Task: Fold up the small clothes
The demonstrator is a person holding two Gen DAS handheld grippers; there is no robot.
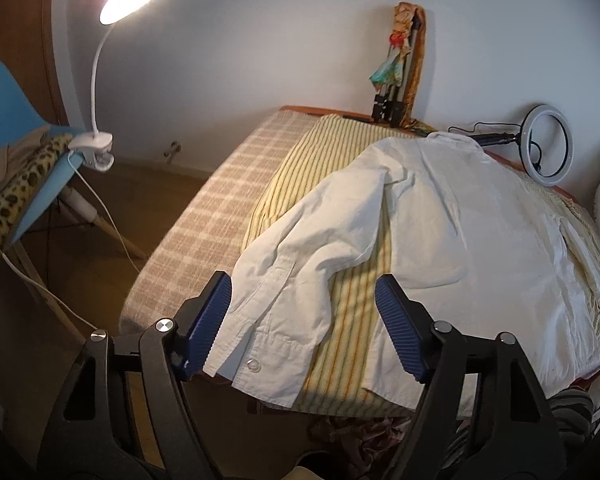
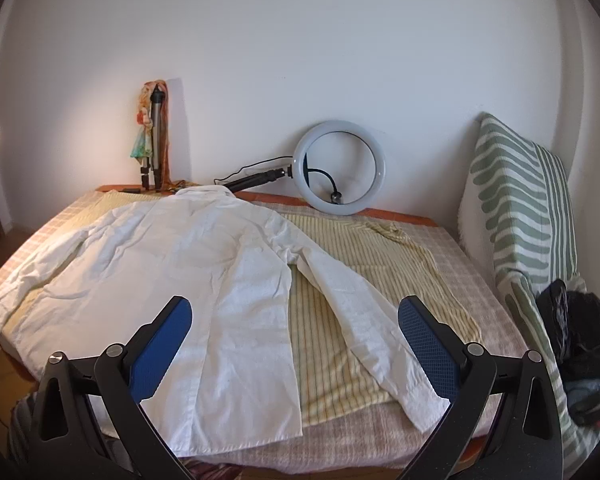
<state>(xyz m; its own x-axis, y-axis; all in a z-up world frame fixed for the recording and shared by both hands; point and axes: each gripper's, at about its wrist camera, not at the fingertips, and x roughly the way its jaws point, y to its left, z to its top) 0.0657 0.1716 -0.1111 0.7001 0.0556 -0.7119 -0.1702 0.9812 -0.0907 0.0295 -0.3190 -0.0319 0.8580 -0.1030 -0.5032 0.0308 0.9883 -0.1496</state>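
A white long-sleeved shirt [image 2: 188,256] lies flat, back up, on a yellow striped cloth [image 2: 340,264] over the bed. Its collar points to the wall and both sleeves are spread out. In the left wrist view the shirt [image 1: 460,216] fills the middle. My left gripper [image 1: 304,316] is open over the cuff of the left sleeve [image 1: 284,312], holding nothing. My right gripper [image 2: 296,336] is open above the shirt's hem and the right sleeve [image 2: 364,312], holding nothing.
A checked bedspread [image 2: 460,280] covers the bed. A ring light [image 2: 340,168] and a folded tripod [image 2: 156,140] lean on the wall. A green striped cushion [image 2: 516,216] and dark clothes [image 2: 584,340] sit right. A clip lamp [image 1: 100,148] grips a blue chair [image 1: 16,120] left.
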